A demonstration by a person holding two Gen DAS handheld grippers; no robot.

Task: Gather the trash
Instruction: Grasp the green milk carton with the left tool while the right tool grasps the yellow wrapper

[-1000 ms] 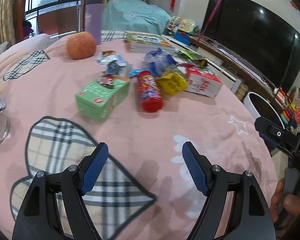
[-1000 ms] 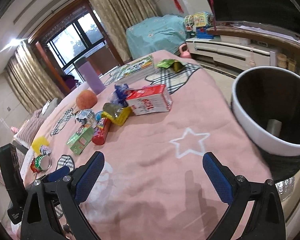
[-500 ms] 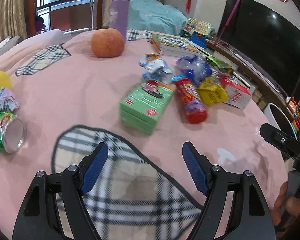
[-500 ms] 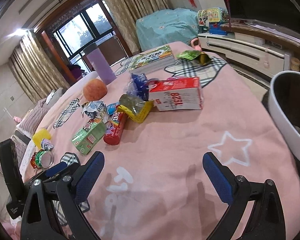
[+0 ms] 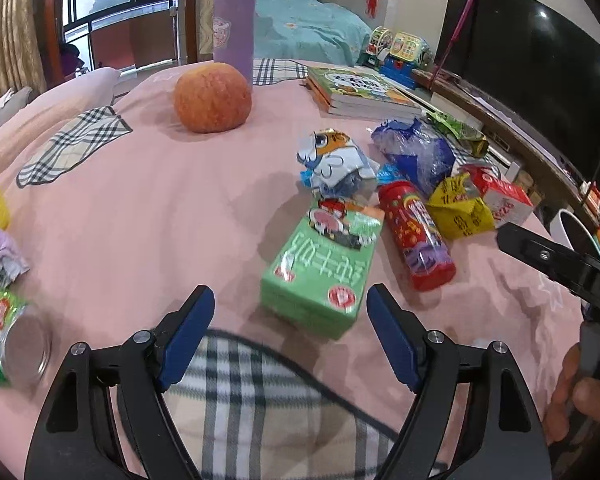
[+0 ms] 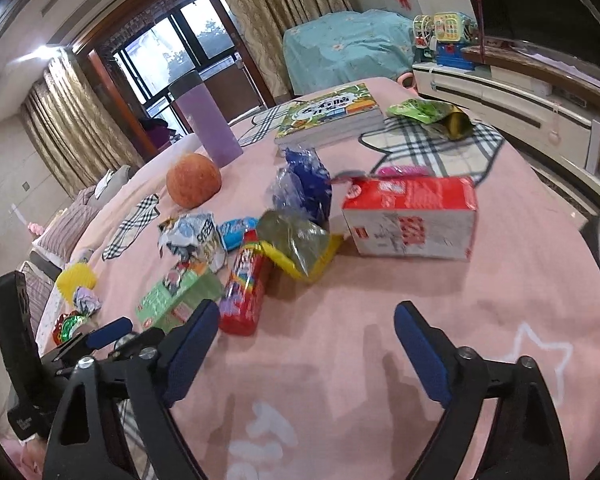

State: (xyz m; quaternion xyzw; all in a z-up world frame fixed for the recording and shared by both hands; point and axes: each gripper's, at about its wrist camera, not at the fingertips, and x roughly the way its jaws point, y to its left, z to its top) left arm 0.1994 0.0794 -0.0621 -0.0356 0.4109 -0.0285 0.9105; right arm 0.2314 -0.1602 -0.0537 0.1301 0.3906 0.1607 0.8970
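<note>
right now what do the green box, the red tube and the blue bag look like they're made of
Green box: likely printed cardboard, matte, with flat faces and crisp edges. Red tube: glossy printed wrap, probably plastic, with shine along it. Blue bag: thin crinkled translucent plastic.

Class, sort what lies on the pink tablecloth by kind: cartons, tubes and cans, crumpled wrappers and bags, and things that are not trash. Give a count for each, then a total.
Cartons: 2, green carton, red-and-white carton
Tubes and cans: 2, red tube, green can
Wrappers and bags: 5, white, blue, yellow, green, lilac
Not trash: 3, orange fruit, purple tumbler, books
Total: 12
</note>
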